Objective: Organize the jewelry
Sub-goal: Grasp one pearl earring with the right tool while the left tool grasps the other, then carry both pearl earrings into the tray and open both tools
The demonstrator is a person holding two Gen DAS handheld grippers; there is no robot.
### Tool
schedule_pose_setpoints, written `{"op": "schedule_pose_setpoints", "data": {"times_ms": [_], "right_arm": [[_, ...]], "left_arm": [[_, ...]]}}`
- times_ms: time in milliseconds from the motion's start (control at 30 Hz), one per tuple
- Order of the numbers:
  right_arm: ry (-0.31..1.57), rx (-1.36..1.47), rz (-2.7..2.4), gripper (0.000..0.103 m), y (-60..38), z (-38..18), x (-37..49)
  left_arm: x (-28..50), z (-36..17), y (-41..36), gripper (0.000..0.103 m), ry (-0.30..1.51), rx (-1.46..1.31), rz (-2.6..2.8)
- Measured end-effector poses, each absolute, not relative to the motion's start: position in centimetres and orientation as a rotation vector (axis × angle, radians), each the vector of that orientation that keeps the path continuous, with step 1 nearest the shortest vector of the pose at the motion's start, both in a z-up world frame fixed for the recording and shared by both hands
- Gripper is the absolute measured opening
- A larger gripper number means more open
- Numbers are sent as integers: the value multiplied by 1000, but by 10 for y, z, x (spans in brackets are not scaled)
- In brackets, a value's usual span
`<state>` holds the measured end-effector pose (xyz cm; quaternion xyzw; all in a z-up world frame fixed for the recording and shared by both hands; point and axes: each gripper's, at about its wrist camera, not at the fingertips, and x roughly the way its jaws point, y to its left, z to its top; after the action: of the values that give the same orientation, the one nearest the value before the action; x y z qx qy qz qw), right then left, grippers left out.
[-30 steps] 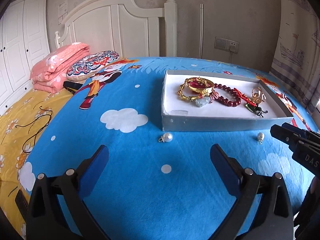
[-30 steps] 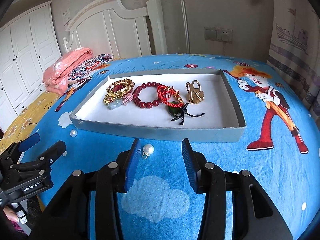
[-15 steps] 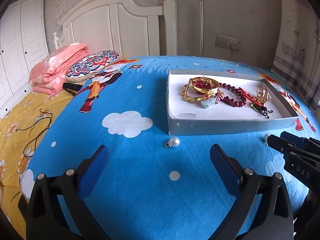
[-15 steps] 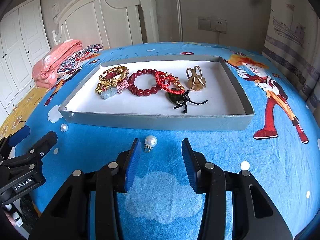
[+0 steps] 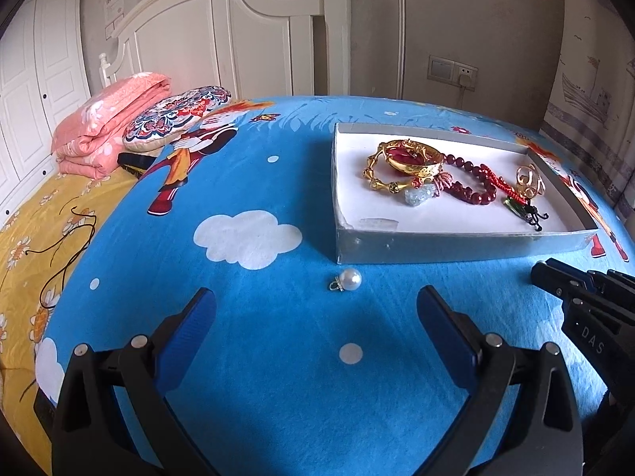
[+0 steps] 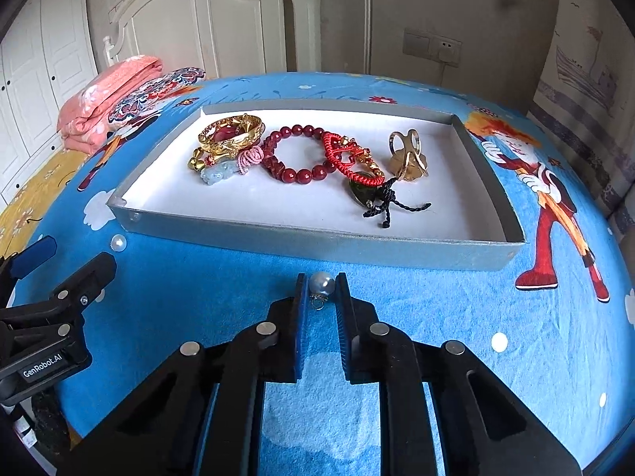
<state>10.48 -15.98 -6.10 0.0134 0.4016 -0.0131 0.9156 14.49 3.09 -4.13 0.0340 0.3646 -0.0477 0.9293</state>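
A grey tray (image 6: 317, 244) with a white floor lies on the blue cartoon bedspread. It holds a gold bangle (image 6: 232, 137), a red bead bracelet (image 6: 295, 154), a red cord bracelet (image 6: 349, 156), a gold ring (image 6: 408, 154) and a green pendant on black cord (image 6: 369, 196). Just in front of the tray my right gripper (image 6: 322, 280) is closing, its blue pads against a pearl drop (image 6: 322, 285). A second pearl drop (image 5: 349, 279) lies on the bedspread near the tray's left corner, a little ahead of my open left gripper (image 5: 316, 297), which holds nothing.
A folded pink quilt (image 5: 107, 119) and a patterned cushion (image 5: 174, 115) lie at the head of the bed by the white headboard (image 5: 222, 27). A thin black cord (image 5: 67, 246) trails over the yellow sheet at the left. Wardrobe doors stand at the far left.
My right gripper slid forward over the pearl drop and its jaws came together on it. Both grippers drew closer to the tray. The left gripper stayed wide open.
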Motion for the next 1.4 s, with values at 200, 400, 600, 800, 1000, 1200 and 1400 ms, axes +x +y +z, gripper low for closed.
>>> {"op": "schedule_pose_setpoints", "data": {"times_ms": [200,400,600,800,1000,1200,1400], "right_arm": [[814,50,-4,15,-162,-60,102],[800,77,13,15,-164,-55,97],[779,88,31,15,-165,-49,94],[778,95,38,15,-167,-49,94],[785,82,57,15,-159,-53,94],[792,74,63,15,-154,-56,93],[788,71,69,15,-154,-57,90]], "left_arm": [[151,-43,30,97,769,59,-97],[164,-43,22,90,814,67,-96],[178,-42,11,76,842,93,-88],[182,-51,10,55,875,81,-106],[176,-51,5,25,847,113,-140],[165,-51,2,15,826,133,-146],[152,-51,5,15,824,86,-170]]}}
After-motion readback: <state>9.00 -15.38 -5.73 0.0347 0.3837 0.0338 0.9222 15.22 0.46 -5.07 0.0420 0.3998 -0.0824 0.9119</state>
